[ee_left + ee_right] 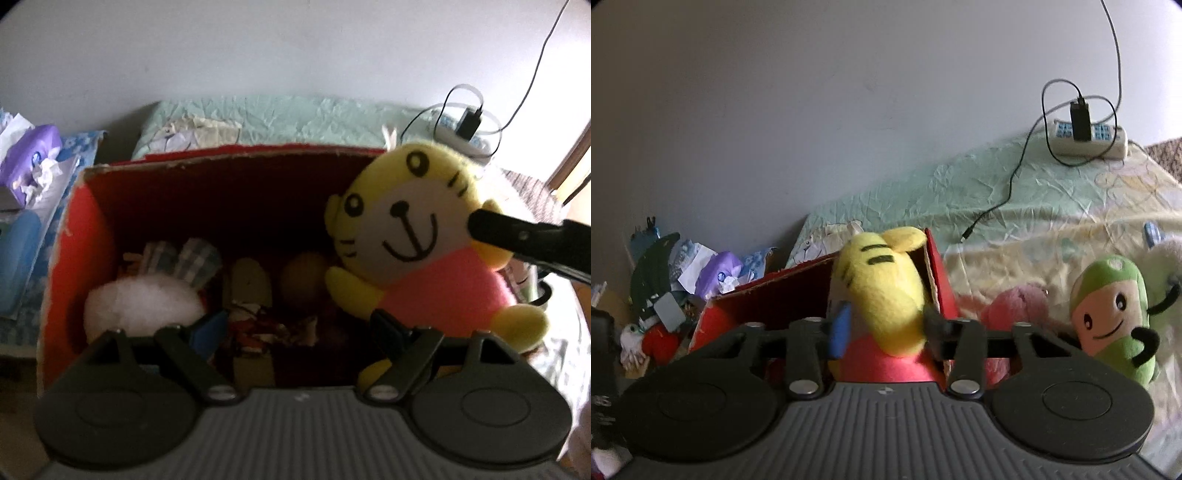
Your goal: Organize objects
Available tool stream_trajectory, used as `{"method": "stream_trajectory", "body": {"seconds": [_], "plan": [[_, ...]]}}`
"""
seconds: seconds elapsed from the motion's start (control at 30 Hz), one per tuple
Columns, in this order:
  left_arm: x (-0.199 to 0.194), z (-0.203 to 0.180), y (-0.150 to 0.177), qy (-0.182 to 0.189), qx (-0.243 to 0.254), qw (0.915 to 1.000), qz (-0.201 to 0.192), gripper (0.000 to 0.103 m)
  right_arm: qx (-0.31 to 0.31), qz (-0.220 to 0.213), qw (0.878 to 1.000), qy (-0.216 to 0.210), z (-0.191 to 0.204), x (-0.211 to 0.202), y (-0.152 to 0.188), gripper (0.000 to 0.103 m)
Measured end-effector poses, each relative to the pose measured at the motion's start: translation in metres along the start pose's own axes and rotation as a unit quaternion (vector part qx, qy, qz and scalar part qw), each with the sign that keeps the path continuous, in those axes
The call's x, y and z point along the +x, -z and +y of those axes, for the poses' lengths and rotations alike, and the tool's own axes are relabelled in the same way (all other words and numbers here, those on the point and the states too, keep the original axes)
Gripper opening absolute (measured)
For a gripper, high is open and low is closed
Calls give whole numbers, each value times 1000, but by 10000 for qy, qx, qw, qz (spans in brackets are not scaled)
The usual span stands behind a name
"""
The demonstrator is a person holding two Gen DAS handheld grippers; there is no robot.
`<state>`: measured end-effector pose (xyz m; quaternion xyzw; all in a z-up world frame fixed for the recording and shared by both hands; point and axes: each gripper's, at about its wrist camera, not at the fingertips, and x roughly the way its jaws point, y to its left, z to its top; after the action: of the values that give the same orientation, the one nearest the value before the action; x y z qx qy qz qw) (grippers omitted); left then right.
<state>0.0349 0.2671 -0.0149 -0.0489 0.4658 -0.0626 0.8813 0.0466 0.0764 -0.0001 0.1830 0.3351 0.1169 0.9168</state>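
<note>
A white power strip lies at the far edge of the bed, against the wall, with a black charger plugged into it. A black cable trails from it across the pale green sheet. A purple tissue pack sits beyond the bed's left edge.

both grippers: ribbed grey body, black round discs, silver screws, blue-tipped fingers.

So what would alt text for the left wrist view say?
A yellow tiger plush in a pink shirt, pinched by the right gripper, hangs over an open red cardboard box of toys; the left gripper is open below.
</note>
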Motion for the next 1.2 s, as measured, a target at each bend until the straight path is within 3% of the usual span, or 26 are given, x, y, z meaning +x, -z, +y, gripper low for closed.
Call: {"method": "stream_trajectory", "body": {"seconds": [0.33,0.63,1.2], "plan": [[14,-14,-2,-434,305,9985,117,84,-107,173,9998,18,2,13,7,30],[18,-20,-3,-638,490,9966,173,88,-272,60,9996,-16,3,16,13,29],[20,-25,-1,-735,721,9945,170,88,-470,-113,9988,-100,3,9,20,29]]}}
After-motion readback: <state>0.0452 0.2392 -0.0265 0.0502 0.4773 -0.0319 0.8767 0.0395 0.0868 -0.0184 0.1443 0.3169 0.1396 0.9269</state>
